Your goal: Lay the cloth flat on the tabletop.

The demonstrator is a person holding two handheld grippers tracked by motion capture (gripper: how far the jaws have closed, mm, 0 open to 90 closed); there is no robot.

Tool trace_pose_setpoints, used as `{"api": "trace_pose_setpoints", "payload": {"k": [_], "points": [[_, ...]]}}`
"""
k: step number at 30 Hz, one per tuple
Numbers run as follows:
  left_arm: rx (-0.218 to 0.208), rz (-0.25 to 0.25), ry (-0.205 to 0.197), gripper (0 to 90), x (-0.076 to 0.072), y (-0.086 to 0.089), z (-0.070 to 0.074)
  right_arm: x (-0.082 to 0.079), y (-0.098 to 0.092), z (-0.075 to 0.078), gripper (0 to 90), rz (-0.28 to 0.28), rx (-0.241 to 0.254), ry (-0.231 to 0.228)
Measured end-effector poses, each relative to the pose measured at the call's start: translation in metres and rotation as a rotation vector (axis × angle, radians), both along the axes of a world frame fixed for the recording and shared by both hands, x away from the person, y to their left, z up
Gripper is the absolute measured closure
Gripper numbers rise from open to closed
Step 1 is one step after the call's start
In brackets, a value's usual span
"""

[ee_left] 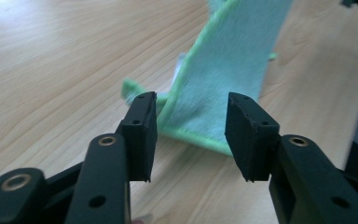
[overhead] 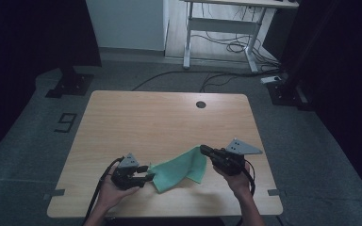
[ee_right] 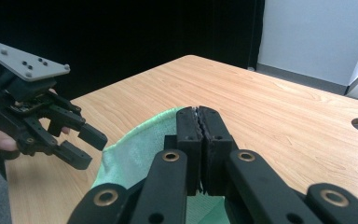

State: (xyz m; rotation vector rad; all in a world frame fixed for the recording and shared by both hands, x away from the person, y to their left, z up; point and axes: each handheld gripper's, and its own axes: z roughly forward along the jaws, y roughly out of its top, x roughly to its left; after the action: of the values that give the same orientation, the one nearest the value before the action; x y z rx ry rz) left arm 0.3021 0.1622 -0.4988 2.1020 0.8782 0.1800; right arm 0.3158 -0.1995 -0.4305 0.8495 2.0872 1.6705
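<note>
A green cloth (overhead: 181, 169) lies partly on the wooden table (overhead: 169, 117), near its front edge. Its right corner is lifted, and my right gripper (overhead: 203, 150) is shut on that corner. In the right gripper view the jaws (ee_right: 199, 114) meet on the cloth's edge (ee_right: 135, 154). My left gripper (overhead: 147, 173) sits low at the cloth's left end with its jaws apart. In the left gripper view (ee_left: 191, 109) the cloth (ee_left: 228, 60) rises as a taut band just beyond the open pads, which do not touch it. The left gripper (ee_right: 86, 147) also appears open in the right gripper view.
A round cable hole (overhead: 201, 104) sits near the table's far edge. Beyond the table stand a white desk frame (overhead: 217, 28), loose floor cables (overhead: 226, 75) and two black stand bases (overhead: 70, 84) (overhead: 287, 92). A "9" (overhead: 66, 121) is marked on the floor at left.
</note>
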Motion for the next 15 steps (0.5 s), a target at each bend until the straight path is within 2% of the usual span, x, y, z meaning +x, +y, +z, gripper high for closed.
{"api": "trace_pose_setpoints", "payload": {"k": [4,9,12,15], "points": [[0.020,0.017,0.012,56.8,0.0031,-0.0005,-0.0094,-0.0011,0.0005,-0.0010,87.8,0.003,-0.002,0.001],[0.002,0.005,0.007,63.8,0.0036,-0.0023,-0.0095,-0.0002,-0.0005,-0.0037,87.8,-0.002,-0.002,0.008],[-0.008,-0.018,0.011,72.6,0.0034,-0.0032,-0.0097,0.0001,-0.0007,-0.0049,87.8,-0.003,-0.002,0.011],[0.008,-0.040,-0.001,82.1,0.0000,-0.0054,-0.0102,-0.0001,-0.0013,-0.0056,87.8,-0.004,-0.002,0.012]]}}
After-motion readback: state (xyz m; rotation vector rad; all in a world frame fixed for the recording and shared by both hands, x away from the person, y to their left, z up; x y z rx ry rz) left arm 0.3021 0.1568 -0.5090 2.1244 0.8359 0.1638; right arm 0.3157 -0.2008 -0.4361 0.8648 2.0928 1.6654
